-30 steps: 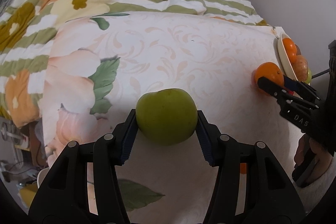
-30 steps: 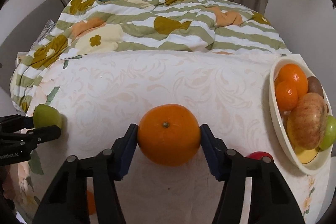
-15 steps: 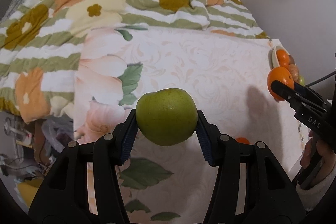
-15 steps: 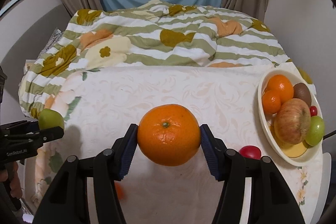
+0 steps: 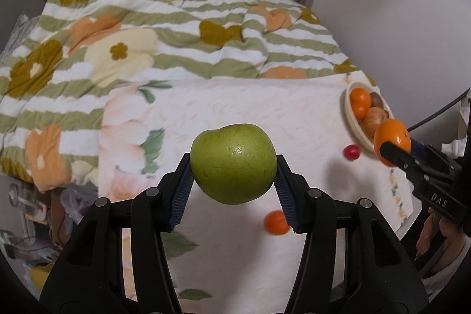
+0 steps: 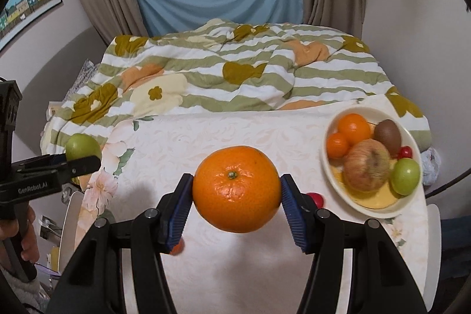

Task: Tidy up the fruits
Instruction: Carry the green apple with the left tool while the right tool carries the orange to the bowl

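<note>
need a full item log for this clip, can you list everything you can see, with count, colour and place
green apple: 1, green, held in the left gripper
large orange: 1, orange, held in the right gripper
bowl: 1, cream, right side of the table; holds two oranges, a kiwi, a reddish apple, a green apple and small red fruit
small red fruit: 1, red, on the table beside the bowl
small orange: 1, orange, on the near part of the table
tablecloth: 1, pale floral
quilt: 1, green-striped, behind the table
left gripper: black, blue pads
right gripper: black, blue pads

Both tools – fruit clamped – lifted higher.
</note>
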Demonstrator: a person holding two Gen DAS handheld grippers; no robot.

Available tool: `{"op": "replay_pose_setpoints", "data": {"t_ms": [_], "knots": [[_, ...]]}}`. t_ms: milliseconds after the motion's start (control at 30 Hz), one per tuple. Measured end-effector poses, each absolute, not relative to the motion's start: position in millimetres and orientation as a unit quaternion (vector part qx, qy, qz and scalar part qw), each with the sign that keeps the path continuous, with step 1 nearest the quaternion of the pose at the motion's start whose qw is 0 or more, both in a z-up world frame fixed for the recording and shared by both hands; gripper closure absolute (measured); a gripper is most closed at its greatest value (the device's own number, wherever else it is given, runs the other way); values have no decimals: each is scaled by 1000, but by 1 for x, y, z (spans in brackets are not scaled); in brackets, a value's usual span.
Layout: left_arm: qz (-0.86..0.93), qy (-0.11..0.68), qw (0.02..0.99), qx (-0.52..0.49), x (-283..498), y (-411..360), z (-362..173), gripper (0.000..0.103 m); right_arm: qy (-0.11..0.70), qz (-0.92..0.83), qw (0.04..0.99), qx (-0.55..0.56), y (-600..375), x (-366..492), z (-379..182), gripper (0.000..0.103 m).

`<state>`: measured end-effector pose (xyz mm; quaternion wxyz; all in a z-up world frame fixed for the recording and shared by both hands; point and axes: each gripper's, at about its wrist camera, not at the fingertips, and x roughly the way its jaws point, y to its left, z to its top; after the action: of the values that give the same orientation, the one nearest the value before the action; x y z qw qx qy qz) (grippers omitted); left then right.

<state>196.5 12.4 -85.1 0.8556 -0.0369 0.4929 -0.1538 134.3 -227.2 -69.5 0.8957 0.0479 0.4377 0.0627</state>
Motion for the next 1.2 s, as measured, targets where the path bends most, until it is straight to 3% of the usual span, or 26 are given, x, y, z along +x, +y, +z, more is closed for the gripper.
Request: {"op": "replay_pose_setpoints", "data": {"t_ms": [667,1200], "knots": [[-194,462,865,-28,219,-204,-54,43,418,59,905,44,-407,137,-47,48],[-247,492,834,20,287,-338,-104,43,436,59,896,52,-486,177,-82,48]]}}
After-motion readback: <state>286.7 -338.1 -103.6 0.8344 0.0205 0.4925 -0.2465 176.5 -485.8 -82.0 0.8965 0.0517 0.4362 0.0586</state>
